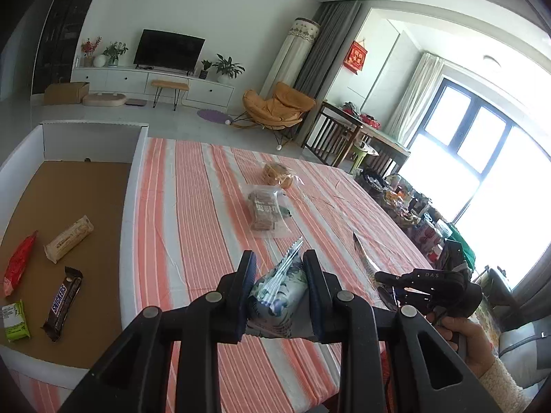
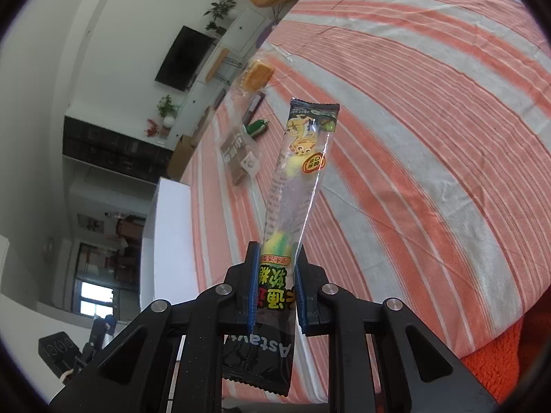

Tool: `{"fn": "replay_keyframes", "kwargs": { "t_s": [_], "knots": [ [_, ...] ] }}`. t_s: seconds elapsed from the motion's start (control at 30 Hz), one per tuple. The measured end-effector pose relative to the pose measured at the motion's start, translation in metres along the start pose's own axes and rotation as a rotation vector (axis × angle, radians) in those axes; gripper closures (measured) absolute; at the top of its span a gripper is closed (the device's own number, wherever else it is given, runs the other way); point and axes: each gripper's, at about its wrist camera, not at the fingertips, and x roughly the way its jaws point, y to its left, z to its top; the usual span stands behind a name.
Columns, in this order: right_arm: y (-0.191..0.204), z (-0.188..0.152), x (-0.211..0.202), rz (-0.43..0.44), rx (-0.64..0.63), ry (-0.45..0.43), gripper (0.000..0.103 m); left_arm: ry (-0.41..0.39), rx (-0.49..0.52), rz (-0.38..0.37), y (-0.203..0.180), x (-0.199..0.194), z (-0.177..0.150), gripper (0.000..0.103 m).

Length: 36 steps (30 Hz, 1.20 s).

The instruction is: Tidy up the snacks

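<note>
the left gripper (image 1: 279, 289) is clenched on a soft, puffy packet (image 1: 277, 290) with a blue-green leaf print and a serrated top edge, held above the striped cloth (image 1: 193, 213). the right gripper (image 2: 274, 289) is closed tight on a long candy stick (image 2: 296, 186), a thin crinkly wrapper that is clear in the middle, black at both ends, with yellow-green pieces inside; it stands up out of the jaws and leans a little. i think both snacks should go to the box (image 1: 136, 168) on the left side, so it is better to carry them over the white wall first and open only when low above the floor of the box, because the light film can flutter or slide. the box has a brown cardboard bottom, where a chocolate bar (image 1: 62, 303), a green packet (image 1: 15, 320), a red packet (image 1: 19, 263) and a pale wafer bar (image 1: 69, 239) lie flat and apart. further on the cloth wait a clear bag of brown biscuits (image 1: 265, 211) and a bag of golden cakes (image 1: 277, 173).
</note>
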Motion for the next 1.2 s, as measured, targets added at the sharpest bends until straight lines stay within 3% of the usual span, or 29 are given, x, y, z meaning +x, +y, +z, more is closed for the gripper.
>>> {"fn": "replay_keyframes", "kwargs": {
  "t_s": [0.17,0.33,0.47,0.6,0.67,0.7,0.73,0.77,0.83,0.9,1.0,1.07,1.2],
  "knots": [
    [0.047,-0.005,-0.004,0.107,-0.046,0.026,0.084,-0.09,-0.059,0.079,0.039,-0.043,0.018,0.075],
    [0.139,-0.02,0.022,0.22,-0.173,0.108,0.084,-0.161,-0.095,0.275,0.101,-0.081,0.03,0.075],
    [0.226,-0.055,0.067,0.31,-0.318,0.235,0.084,-0.153,-0.146,0.423,0.154,-0.092,0.029,0.075],
    [0.301,-0.096,0.132,0.316,-0.476,0.323,0.084,-0.102,-0.167,0.536,0.195,-0.079,0.026,0.075],
    [0.324,-0.115,0.165,0.308,-0.547,0.352,0.073,-0.057,-0.179,0.612,0.212,-0.066,0.022,0.065],
    [0.329,-0.122,0.177,0.267,-0.583,0.349,0.063,-0.035,-0.2,0.641,0.219,-0.06,0.019,0.042],
    [0.331,-0.127,0.185,0.238,-0.606,0.341,0.043,-0.02,-0.229,0.666,0.225,-0.057,0.015,0.02],
    [0.325,-0.13,0.188,0.224,-0.62,0.331,0.039,-0.019,-0.256,0.681,0.227,-0.056,0.01,0.016],
    [0.304,-0.133,0.184,0.178,-0.655,0.302,0.038,-0.046,-0.275,0.661,0.224,-0.058,0.0,0.013],
    [0.272,-0.129,0.176,0.053,-0.717,0.228,0.037,-0.045,-0.272,0.647,0.214,-0.053,-0.006,0.01],
    [0.205,-0.113,0.155,-0.249,-0.806,0.034,0.033,-0.055,-0.233,0.588,0.179,-0.041,-0.007,0.009],
    [0.157,-0.096,0.144,-0.458,-0.832,-0.067,0.033,-0.056,-0.193,0.507,0.147,-0.026,0.0,0.008],
    [0.072,-0.053,0.119,-0.758,-0.759,-0.174,0.033,-0.023,-0.061,0.313,0.063,0.018,0.012,0.002]
  ]
}}
